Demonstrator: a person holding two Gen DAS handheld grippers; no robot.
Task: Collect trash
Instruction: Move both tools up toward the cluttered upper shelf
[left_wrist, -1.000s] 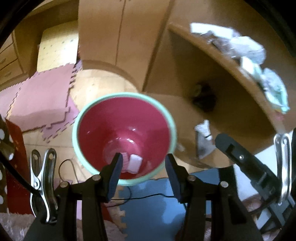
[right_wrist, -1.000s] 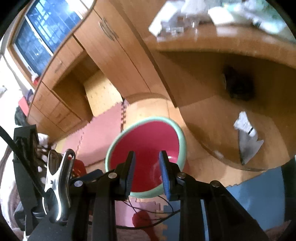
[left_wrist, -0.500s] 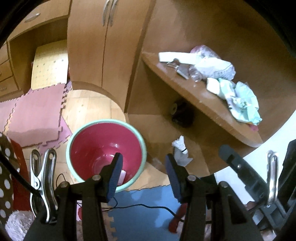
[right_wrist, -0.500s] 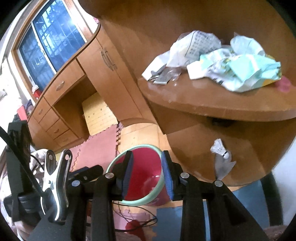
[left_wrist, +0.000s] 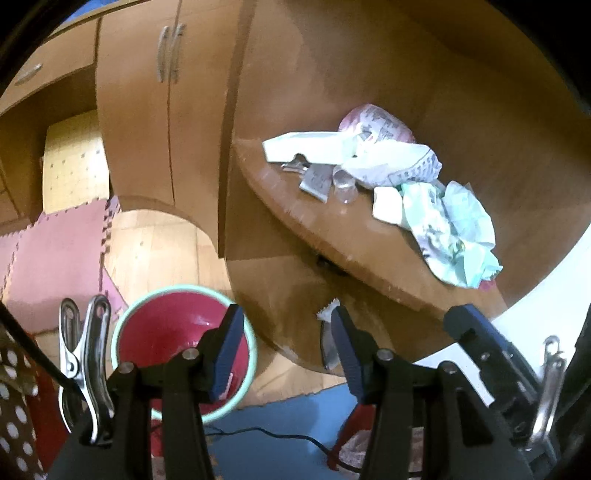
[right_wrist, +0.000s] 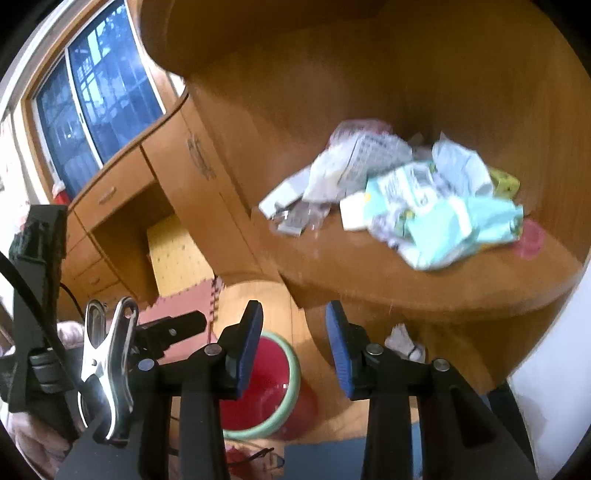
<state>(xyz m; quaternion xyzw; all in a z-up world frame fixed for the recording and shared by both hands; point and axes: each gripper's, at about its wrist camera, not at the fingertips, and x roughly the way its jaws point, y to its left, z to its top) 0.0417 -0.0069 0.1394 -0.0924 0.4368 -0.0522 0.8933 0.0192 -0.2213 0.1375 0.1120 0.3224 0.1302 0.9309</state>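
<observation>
Left gripper (left_wrist: 286, 345) parted, nothing between the pads; right gripper (right_wrist: 293, 341) likewise empty, jaws just opened further. Crumpled trash pile (left_wrist: 410, 184) (white wrappers, pale green packaging, a small clear cup) heaped on the curved wooden shelf (left_wrist: 314, 229), well above and beyond both sets of fingertips. Red bin (left_wrist: 173, 343) with mint-green rim standing on the floor below, beside the shelf base.

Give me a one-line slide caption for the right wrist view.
Open right gripper, jaws just widened and empty, faces crumpled wrappers on the wooden shelf, red bin below.
</observation>
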